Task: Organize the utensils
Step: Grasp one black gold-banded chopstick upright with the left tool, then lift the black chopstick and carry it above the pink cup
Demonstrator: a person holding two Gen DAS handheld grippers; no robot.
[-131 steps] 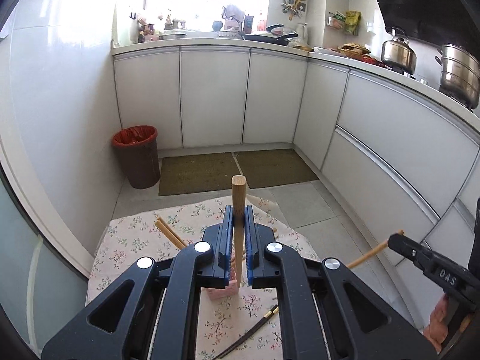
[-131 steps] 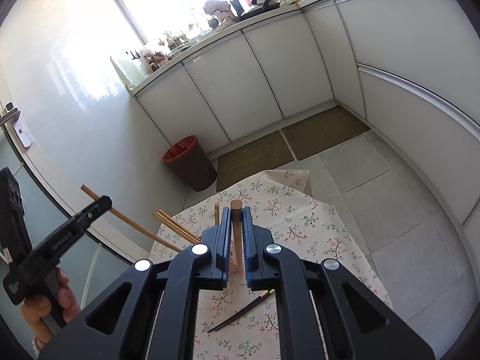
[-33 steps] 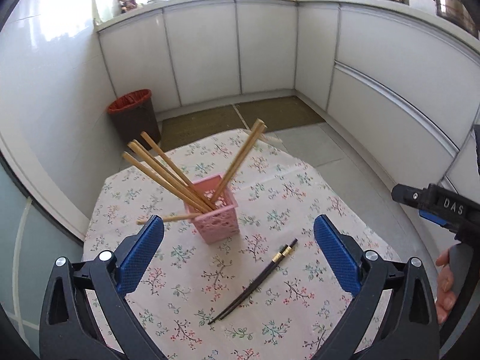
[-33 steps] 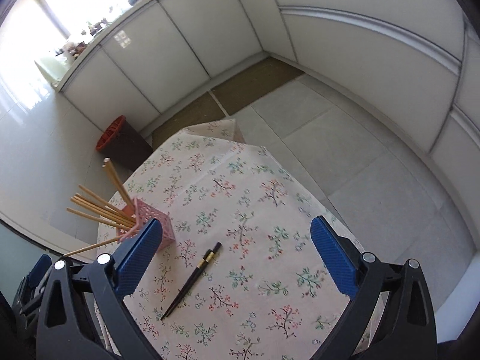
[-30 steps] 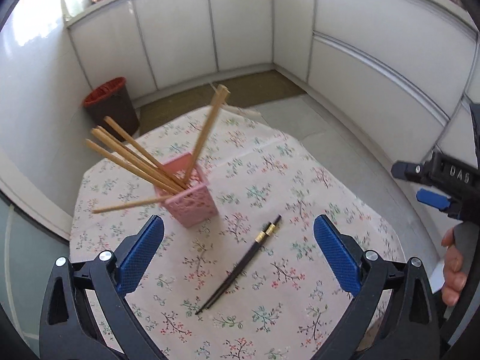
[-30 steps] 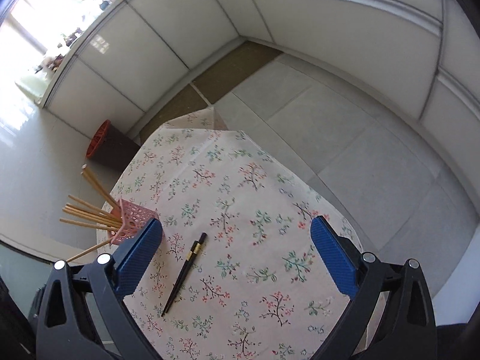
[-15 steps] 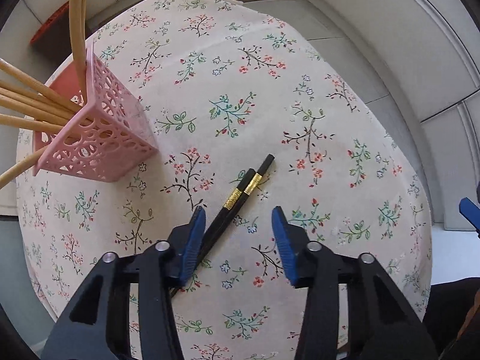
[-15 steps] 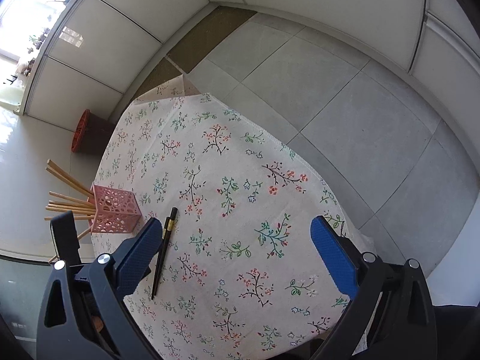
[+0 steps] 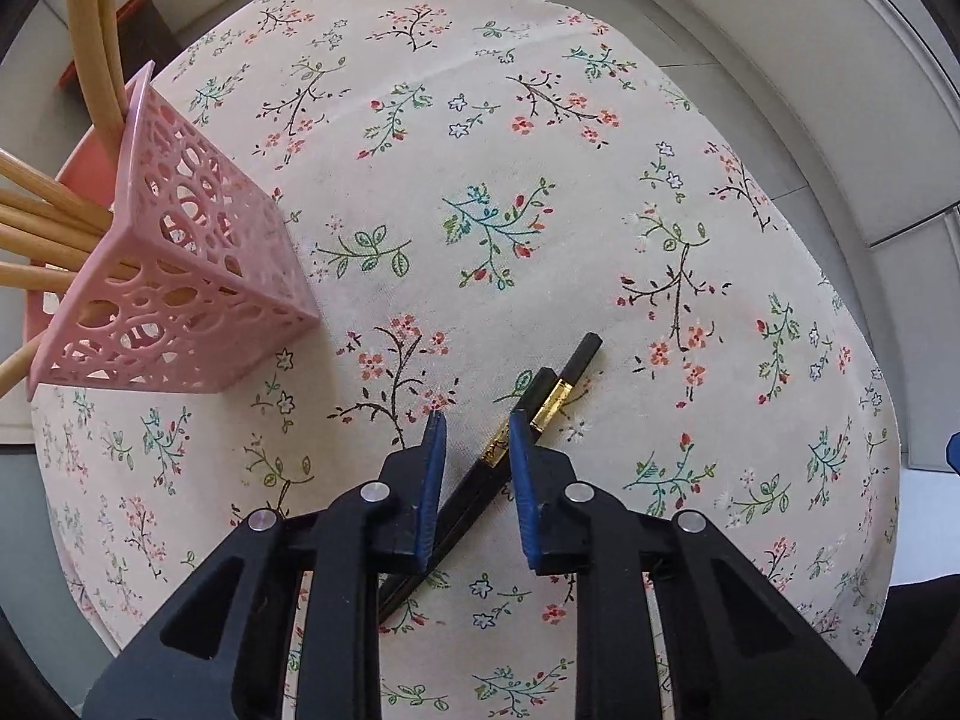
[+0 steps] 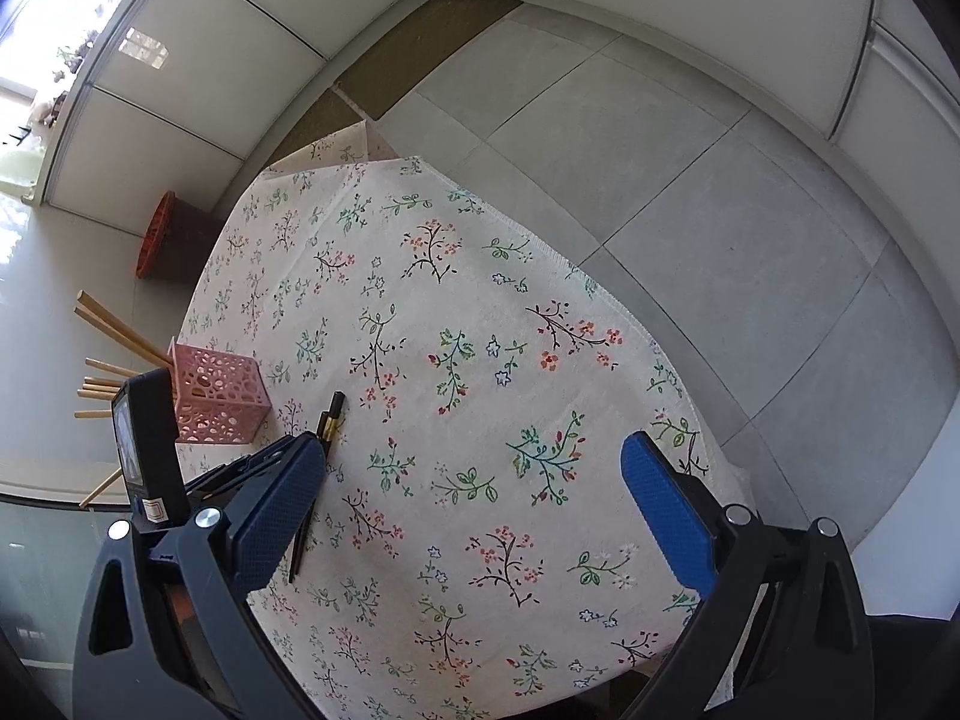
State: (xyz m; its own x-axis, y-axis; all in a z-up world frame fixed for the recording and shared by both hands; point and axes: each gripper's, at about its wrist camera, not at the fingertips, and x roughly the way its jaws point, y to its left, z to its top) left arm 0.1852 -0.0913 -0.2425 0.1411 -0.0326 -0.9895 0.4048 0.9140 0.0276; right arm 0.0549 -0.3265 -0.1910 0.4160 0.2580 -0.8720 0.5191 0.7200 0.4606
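A pair of black chopsticks [image 9: 570, 375] with gold bands lies slantwise on the flowered tablecloth [image 9: 480, 120]. My left gripper [image 9: 474, 426] points straight down over them. Its jaws are closing with the chopsticks between them; cloth still shows beside the left pad. A pink lattice holder [image 9: 180, 276] with several wooden chopsticks [image 9: 36, 204] stands to the left. In the right wrist view my right gripper [image 10: 474, 492] hangs wide open above the cloth with nothing between its fingers. To its left are the black chopsticks [image 10: 333, 414], the holder [image 10: 219, 396] and the left gripper's body [image 10: 147, 438].
The small table's cloth edge [image 10: 540, 240] drops off to the grey tiled floor on the right. A red bin [image 10: 162, 240] and a brown mat [image 10: 420, 42] lie beyond, below white cabinets.
The left gripper dropped from high above the table down onto the black chopsticks, tipping to face straight down, and its jaws narrowed from wide open. The right gripper tilted down a little and stays open.
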